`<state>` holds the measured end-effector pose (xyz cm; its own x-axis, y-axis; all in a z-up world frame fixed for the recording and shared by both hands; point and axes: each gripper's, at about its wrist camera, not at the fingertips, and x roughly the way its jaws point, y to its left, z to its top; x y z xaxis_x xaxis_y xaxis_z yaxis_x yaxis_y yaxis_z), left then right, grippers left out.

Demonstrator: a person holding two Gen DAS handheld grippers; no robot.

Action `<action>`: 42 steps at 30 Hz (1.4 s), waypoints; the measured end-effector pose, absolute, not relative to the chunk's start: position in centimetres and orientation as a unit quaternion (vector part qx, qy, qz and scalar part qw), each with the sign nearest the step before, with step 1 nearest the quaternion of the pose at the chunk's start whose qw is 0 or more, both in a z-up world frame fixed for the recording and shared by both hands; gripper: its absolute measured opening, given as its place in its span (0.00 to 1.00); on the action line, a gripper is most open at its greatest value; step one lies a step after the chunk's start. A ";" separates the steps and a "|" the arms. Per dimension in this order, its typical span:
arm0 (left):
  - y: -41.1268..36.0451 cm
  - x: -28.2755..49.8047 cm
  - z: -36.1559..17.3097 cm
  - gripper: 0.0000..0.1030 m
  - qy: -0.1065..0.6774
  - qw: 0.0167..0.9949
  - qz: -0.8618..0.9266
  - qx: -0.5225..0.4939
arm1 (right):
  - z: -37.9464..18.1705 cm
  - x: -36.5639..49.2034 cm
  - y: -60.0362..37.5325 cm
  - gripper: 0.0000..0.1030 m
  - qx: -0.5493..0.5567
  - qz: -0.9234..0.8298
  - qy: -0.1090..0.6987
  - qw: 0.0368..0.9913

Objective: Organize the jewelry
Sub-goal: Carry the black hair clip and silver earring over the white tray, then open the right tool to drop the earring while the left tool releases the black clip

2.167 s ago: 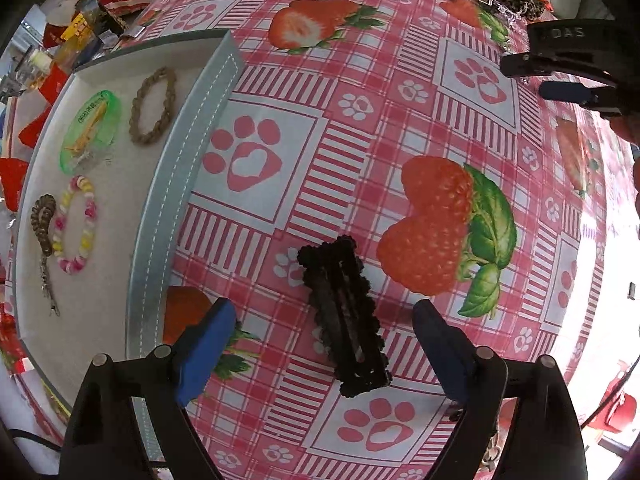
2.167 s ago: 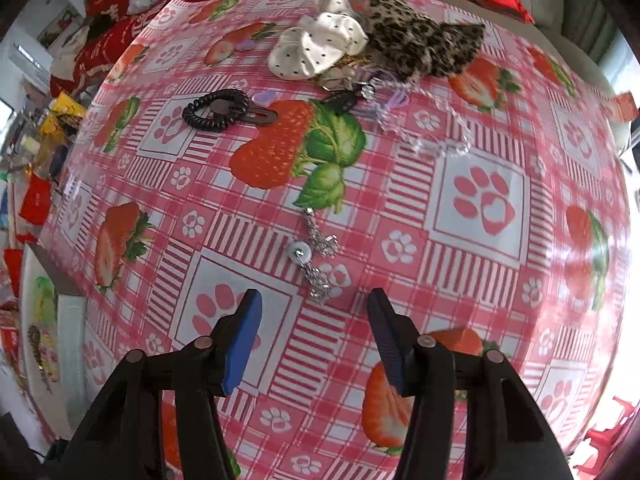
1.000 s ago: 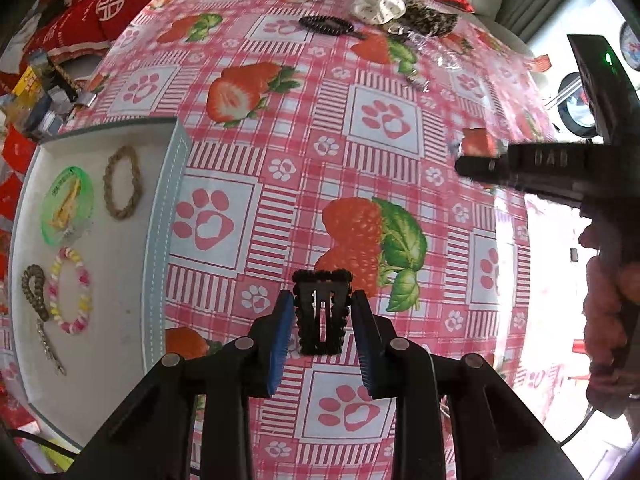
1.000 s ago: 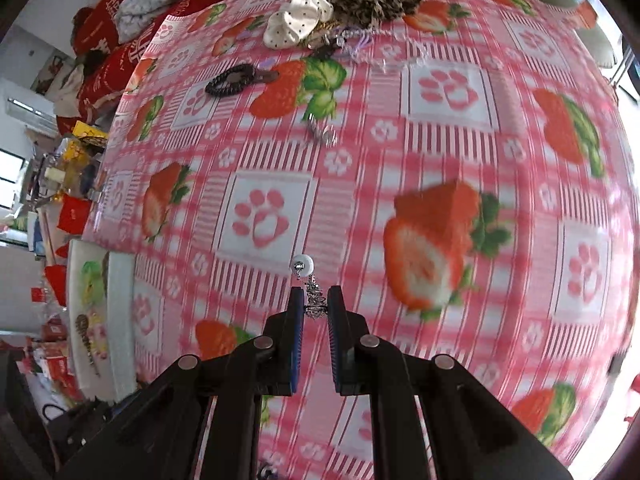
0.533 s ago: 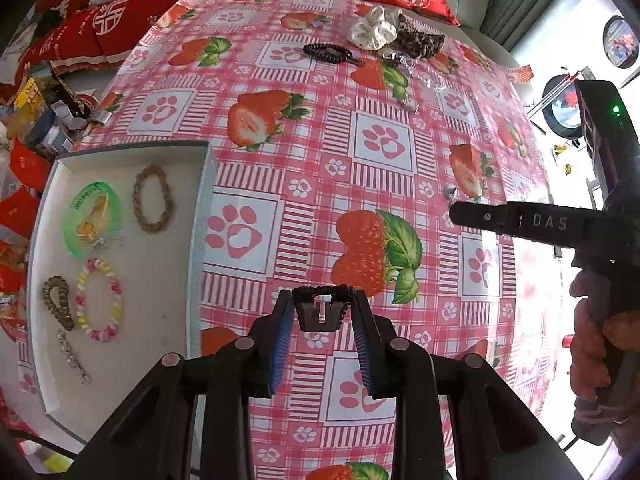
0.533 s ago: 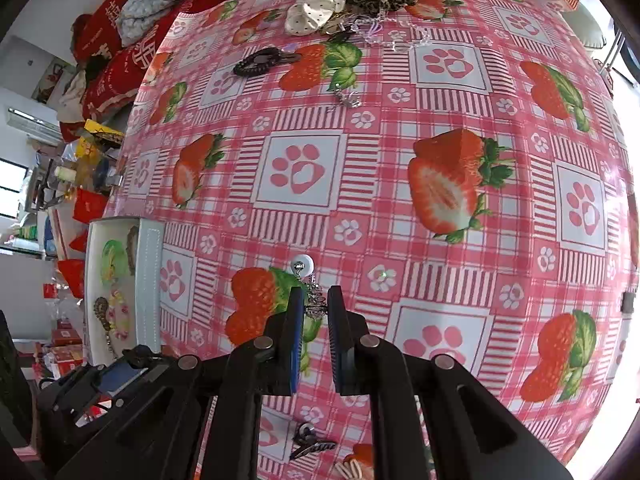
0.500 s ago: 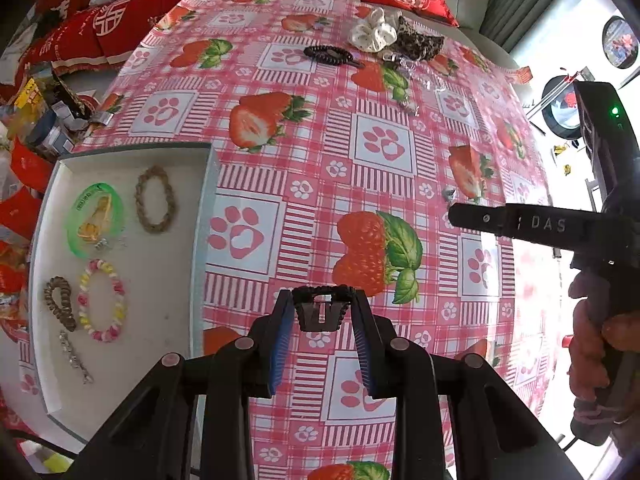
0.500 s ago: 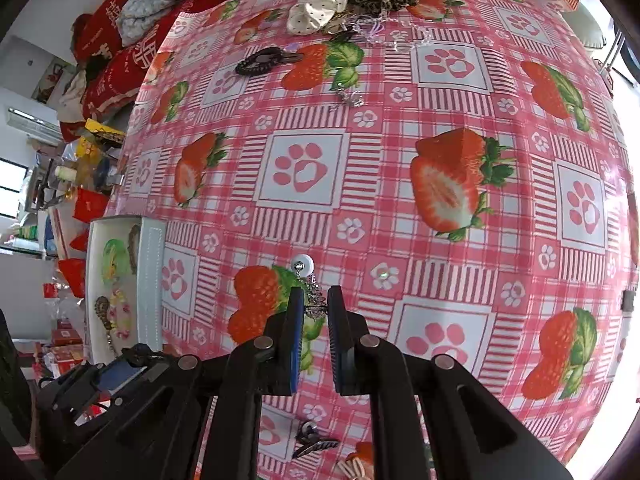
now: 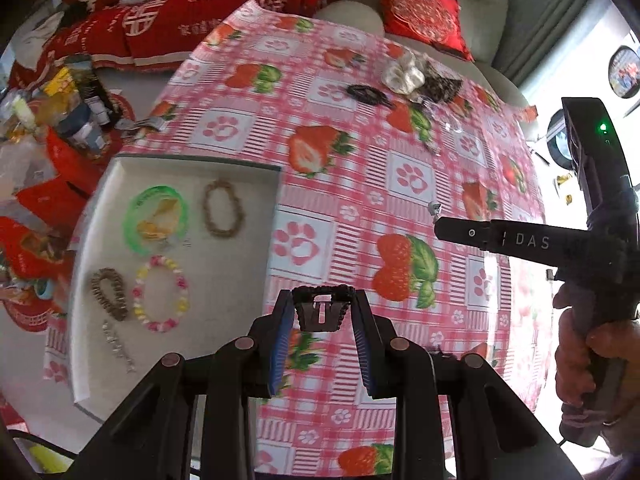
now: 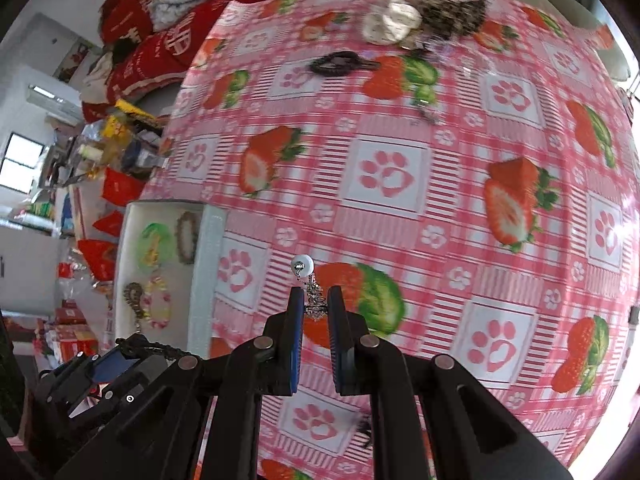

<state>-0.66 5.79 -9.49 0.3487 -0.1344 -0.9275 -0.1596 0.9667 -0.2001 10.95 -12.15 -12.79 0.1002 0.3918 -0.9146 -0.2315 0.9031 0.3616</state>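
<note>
Above the counter's pink strawberry-and-paw-print cloth [image 9: 404, 176], the left claw [image 9: 322, 316] is clamped on a black studded rectangular hair clip [image 9: 322, 312], while the right claw [image 10: 314, 308] pinches a small silver chain earring with a white bead [image 10: 305, 270], both near the white tray of bracelets [image 9: 236, 264].

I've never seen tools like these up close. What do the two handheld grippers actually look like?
Each is matte black plastic: two angular fingers with round silver rivets at the joints, ending in flat blue ribbed pads. That holds for the left gripper and the right gripper. From the left camera, the right gripper's side reads "DAS" in pale letters, a green light glows on its upright body, and a bare hand wraps its handle.
</note>
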 end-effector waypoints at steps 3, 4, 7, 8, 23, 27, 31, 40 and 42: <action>7.4 -1.6 -9.2 0.35 0.570 0.811 0.023 -0.132 | -12.3 10.6 -10.0 0.12 0.056 0.229 0.634 0.736; 8.0 -1.9 -9.1 0.35 0.570 0.810 0.029 -0.133 | -12.2 10.5 -9.3 0.12 0.054 0.236 0.634 0.735; 9.8 -3.1 -9.0 0.35 0.571 0.808 0.046 -0.137 | -11.8 10.0 -7.1 0.12 0.045 0.256 0.633 0.729; 10.3 -3.4 -9.0 0.35 0.572 0.807 0.050 -0.138 | -11.8 9.8 -6.3 0.12 0.042 0.262 0.632 0.728; 15.1 -7.3 -13.3 0.35 0.611 0.771 0.086 -0.157 | -13.5 6.4 3.1 0.12 -0.006 0.328 0.650 0.685; 15.5 -7.1 -14.8 0.35 0.617 0.767 0.089 -0.153 | -14.6 6.1 4.5 0.12 -0.018 0.331 0.657 0.677; 16.0 -6.6 -16.0 0.35 0.620 0.764 0.091 -0.156 | -16.0 6.3 5.6 0.12 -0.031 0.325 0.665 0.671; 16.7 -5.6 -17.6 0.35 0.620 0.764 0.103 -0.147 | -18.6 7.4 7.2 0.12 -0.034 0.308 0.681 0.663; 16.7 -5.5 -17.9 0.35 0.623 0.762 0.104 -0.141 | -19.1 7.8 7.6 0.12 -0.036 0.304 0.682 0.664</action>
<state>-5.45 16.70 -17.95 0.2021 -0.0173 -0.9792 -0.3344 0.9386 -0.0855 7.80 7.63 -19.07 -0.1155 0.3537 -0.9282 -0.4528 0.8130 0.3661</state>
